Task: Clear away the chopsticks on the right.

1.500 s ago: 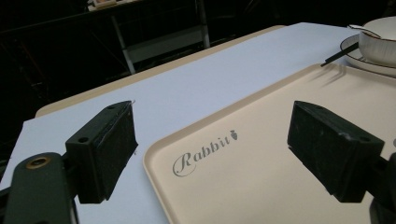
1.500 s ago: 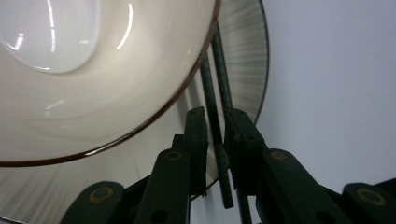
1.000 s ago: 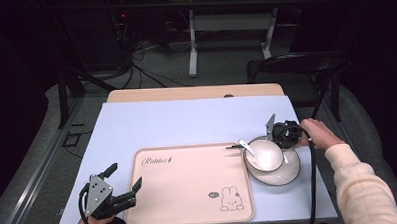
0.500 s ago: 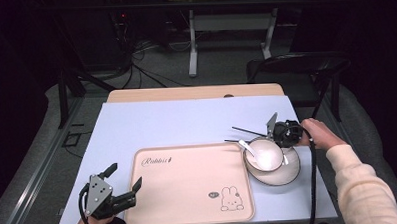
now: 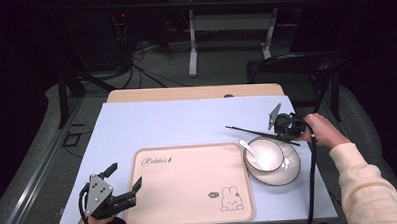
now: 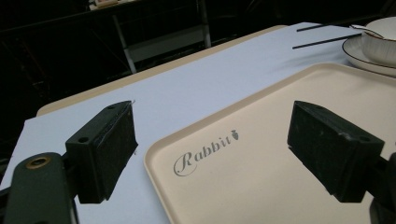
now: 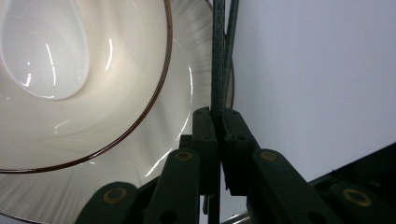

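Now the right gripper clamps chopsticks beside the bowl.

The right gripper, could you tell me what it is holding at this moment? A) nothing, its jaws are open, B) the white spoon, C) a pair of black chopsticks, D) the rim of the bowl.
C: in the right gripper view, the right gripper has its jaws shut on the black chopsticks, which run past the bowl; the spoon lies inside the bowl, untouched.

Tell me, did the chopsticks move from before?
Yes. The chopsticks, clamped in the right gripper, have shifted away from the bowl, toward the table's far edge.
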`<state>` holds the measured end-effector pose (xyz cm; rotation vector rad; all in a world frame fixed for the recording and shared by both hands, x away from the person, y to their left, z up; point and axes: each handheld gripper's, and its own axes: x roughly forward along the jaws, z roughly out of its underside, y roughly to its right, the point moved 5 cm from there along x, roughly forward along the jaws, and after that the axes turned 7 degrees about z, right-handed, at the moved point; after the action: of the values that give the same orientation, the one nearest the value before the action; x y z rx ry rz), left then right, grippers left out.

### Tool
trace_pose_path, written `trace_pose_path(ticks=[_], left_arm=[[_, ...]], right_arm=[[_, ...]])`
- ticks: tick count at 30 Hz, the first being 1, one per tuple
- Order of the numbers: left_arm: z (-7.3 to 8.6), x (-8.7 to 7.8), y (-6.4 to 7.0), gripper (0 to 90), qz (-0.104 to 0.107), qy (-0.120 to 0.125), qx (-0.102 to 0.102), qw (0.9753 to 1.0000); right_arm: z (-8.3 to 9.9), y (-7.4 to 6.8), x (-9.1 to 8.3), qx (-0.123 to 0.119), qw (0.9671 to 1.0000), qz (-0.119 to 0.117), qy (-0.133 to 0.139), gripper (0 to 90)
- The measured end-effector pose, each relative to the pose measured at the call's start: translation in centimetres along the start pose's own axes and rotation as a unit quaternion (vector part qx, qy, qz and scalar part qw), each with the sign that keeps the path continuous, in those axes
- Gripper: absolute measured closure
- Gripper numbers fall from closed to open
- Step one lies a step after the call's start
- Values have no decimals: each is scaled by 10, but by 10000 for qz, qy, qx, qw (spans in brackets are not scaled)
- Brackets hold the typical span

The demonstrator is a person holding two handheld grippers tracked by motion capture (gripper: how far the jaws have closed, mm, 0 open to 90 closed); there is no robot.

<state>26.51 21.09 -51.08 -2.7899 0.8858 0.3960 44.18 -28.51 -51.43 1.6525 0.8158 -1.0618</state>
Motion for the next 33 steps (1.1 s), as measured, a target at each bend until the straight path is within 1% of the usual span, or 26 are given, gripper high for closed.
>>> trace_pose_path(ticks=[1,4,5,6,7,8,9,10,12,14,16,17,18,19,20,21,23,24,25,26,27,28,30,32,33], left_arm=[[0,0,0,155,0,2,1,10000],[0,0,0,155,-6,2,-1,10000],[0,0,0,155,-10,-1,2,10000],[0,0,0,155,-8,-5,6,10000],[0,0,0,155,-10,-4,7,10000],[0,0,0,155,-13,-2,5,10000],[0,0,0,155,-13,-2,5,10000],[0,0,0,155,-13,-2,5,10000],[0,0,0,155,-15,-6,8,10000],[0,-1,0,155,-24,7,7,10000],[0,-1,0,155,-30,8,-2,10000],[0,0,0,155,-31,5,1,10000],[0,0,0,155,-21,-2,11,10000],[0,0,0,155,-22,-2,15,10000],[0,-1,0,155,-24,1,12,10000],[0,-1,0,155,-38,9,0,10000],[0,-1,0,155,-39,8,3,10000],[0,-1,0,155,-38,7,2,10000],[0,-1,0,155,-39,7,2,10000],[0,-1,0,155,-41,7,0,10000],[0,-1,0,155,-43,9,0,10000],[0,-1,-1,155,-42,12,-1,10000],[0,-1,0,155,-43,17,-7,10000],[0,-1,-1,155,-49,4,4,10000],[0,-1,0,155,-48,6,2,10000]], right_arm=[[-2,2,-6,123,9999,42,-33,849],[-4,3,-11,170,9998,62,-86,849],[-5,3,-12,246,9997,62,-36,849],[-6,3,-14,299,9995,58,-43,849],[-9,3,-20,432,9990,64,-89,849],[-12,2,-22,454,9990,48,-31,849],[-13,1,-24,569,9984,57,-46,849],[-13,1,-24,569,9984,57,-46,849],[-18,-2,-31,584,9983,44,-38,850],[-24,-7,-38,757,9970,134,-73,851],[-27,-8,-41,800,9966,179,-31,851],[-31,-12,-47,898,9958,182,-87,850],[-31,-12,-47,898,9958,182,-87,850],[-34,-13,-50,1004,9947,196,-80,851],[-36,-15,-53,1090,9939,156,-66,851],[-41,-18,-57,1198,9926,184,-60,851],[-43,-19,-59,1223,9923,178,-67,851],[-48,-22,-63,1275,9914,257,-119,850],[-48,-22,-63,1275,9914,257,-119,850],[-51,-25,-65,1395,9897,284,-138,851],[-53,-26,-67,1437,9889,333,-159,850],[-55,-28,-69,1499,9880,326,-162,850],[-63,-37,-74,1709,9847,308,-152,850],[-67,-41,-77,1804,9831,283,-142,850],[-67,-41,-77,1804,9831,283,-142,850]])
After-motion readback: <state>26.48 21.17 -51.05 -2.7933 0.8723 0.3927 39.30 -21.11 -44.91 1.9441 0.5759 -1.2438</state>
